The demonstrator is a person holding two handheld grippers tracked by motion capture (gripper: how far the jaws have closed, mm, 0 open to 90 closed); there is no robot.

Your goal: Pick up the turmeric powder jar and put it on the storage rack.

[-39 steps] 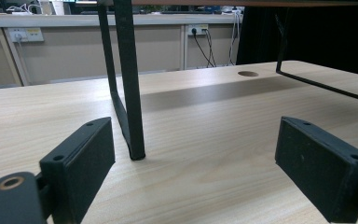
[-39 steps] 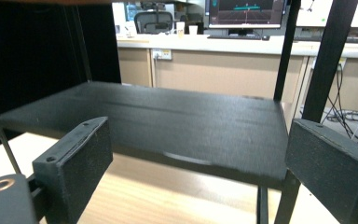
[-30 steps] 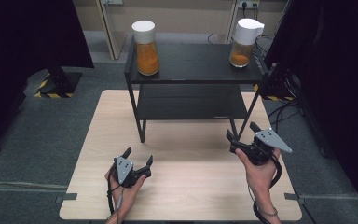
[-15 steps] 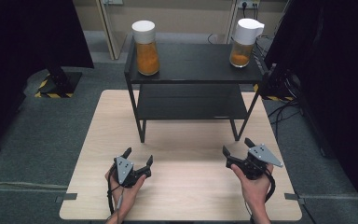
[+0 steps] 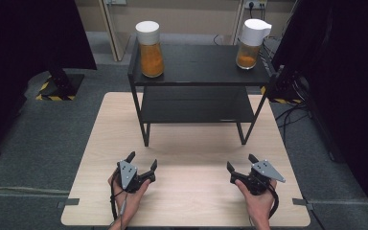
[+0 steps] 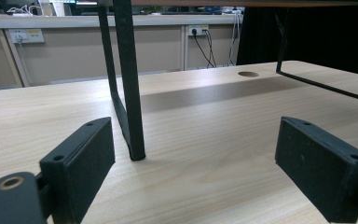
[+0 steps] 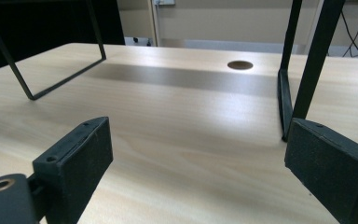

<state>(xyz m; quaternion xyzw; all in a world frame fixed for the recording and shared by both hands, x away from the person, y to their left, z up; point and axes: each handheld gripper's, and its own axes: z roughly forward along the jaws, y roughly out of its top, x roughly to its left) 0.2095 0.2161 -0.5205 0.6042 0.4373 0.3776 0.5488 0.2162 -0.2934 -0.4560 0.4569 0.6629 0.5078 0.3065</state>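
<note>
A black two-level shelf [image 5: 199,67] stands at the back of the wooden table [image 5: 187,201]. On its top sit a white-lidded jar of orange stuff [image 5: 150,44] at the left and a white-lidded pitcher [image 5: 251,44] with less orange stuff at the right. My left gripper [image 5: 142,160] rests low at the front left, open and empty. My right gripper [image 5: 241,162] rests at the front right, open and empty too. In the left gripper view the open gripper [image 6: 193,161] faces the shelf's leg [image 6: 129,84]. In the right gripper view the open gripper [image 7: 200,161] faces the shelf's leg [image 7: 310,65] at the right.
A round cable hole [image 7: 240,65] lies in the table under the shelf. Dark curtains [image 5: 28,43] hang at both sides. A stand with yellow-black tape [image 5: 60,86] stands on the floor at the left. Cables [image 5: 292,112] trail on the floor at the right.
My right gripper has come down and toward the front edge of the table, staying open. The left gripper has not moved.
</note>
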